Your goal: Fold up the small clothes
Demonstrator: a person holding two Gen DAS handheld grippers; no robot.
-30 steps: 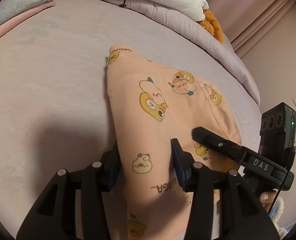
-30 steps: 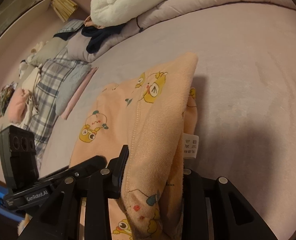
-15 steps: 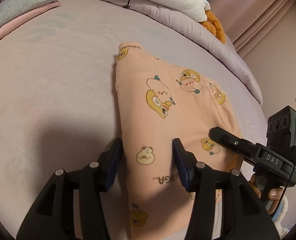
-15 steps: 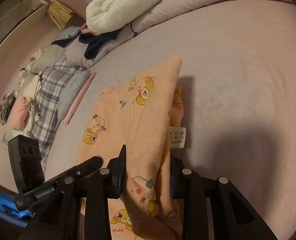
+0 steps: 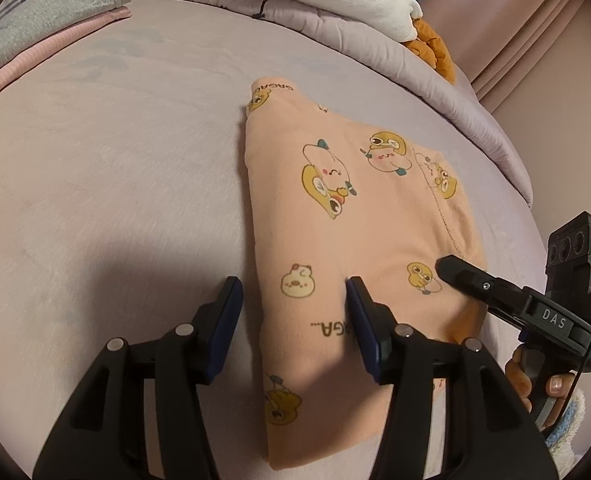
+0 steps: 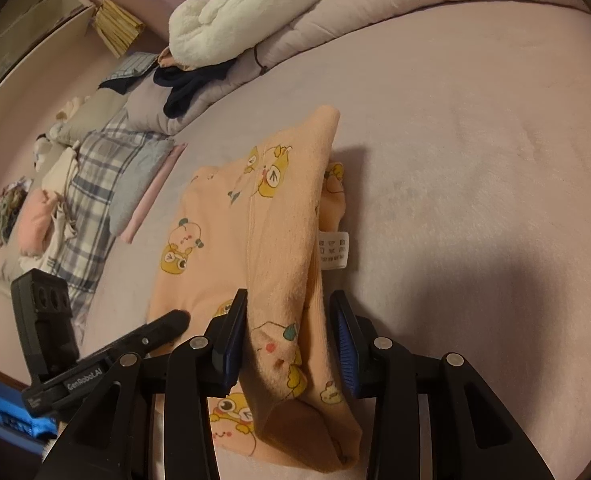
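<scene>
Left gripper point(image 5: 291, 312) part-open, jaws just widened, straddling the left edge of the garment point(image 5: 355, 216) without pressing. Right gripper point(image 6: 289, 336) also just widened; right fold stands between its pads, left pad touching, right pad clear. Garment lies folded on bed point(image 5: 115, 160).

The care label point(image 6: 334, 250) print seems too small to read.

A folded peach cartoon-print garment point(image 5: 359, 216) lies flat on the bed, care label showing.
</scene>
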